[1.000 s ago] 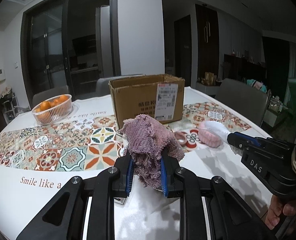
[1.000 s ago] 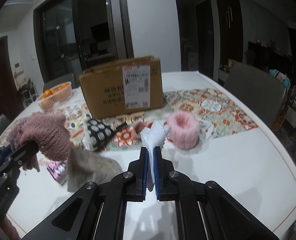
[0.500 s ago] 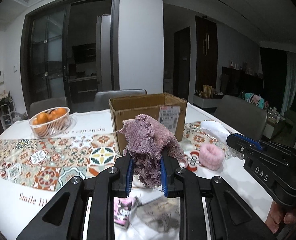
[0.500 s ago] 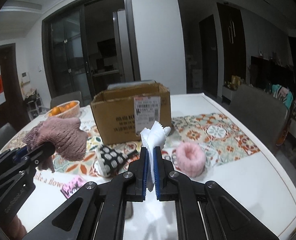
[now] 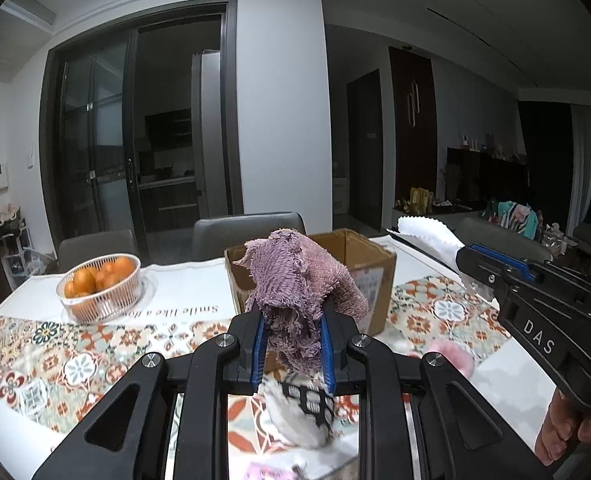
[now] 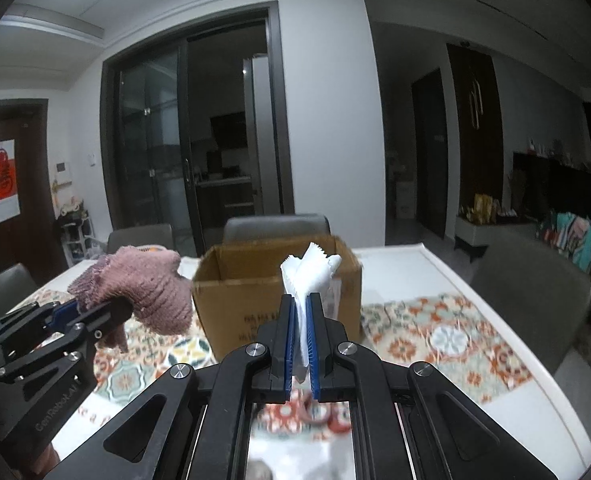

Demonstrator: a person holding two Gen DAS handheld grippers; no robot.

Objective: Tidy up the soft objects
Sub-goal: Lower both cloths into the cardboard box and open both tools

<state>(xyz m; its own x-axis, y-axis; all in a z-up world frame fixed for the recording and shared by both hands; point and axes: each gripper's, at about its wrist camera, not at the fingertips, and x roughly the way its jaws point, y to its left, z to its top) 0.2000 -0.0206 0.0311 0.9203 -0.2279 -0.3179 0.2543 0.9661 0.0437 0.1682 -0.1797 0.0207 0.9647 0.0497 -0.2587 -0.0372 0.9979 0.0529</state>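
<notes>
My left gripper (image 5: 291, 316) is shut on a fuzzy purple cloth (image 5: 299, 280) and holds it in the air in front of the open cardboard box (image 5: 371, 252). It also shows at the left of the right wrist view (image 6: 95, 312), with the purple cloth (image 6: 143, 284) beside the box (image 6: 247, 304). My right gripper (image 6: 300, 308) is shut on a white zigzag-edged cloth (image 6: 309, 272) just before the box. It shows in the left wrist view (image 5: 463, 260) with the white cloth (image 5: 427, 236). A pink fluffy ring (image 5: 455, 354) and a black-and-white patterned pouch (image 5: 303, 412) lie on the table.
A white basket of oranges (image 5: 101, 286) stands at the back left on the patterned table runner (image 5: 55, 360). Grey chairs (image 5: 247, 232) stand behind the table and one (image 6: 531, 288) at the right. The white table edge (image 6: 535, 412) curves at the right.
Both grippers have risen and moved toward the box with their cloths. The table items have dropped lower in both views.
</notes>
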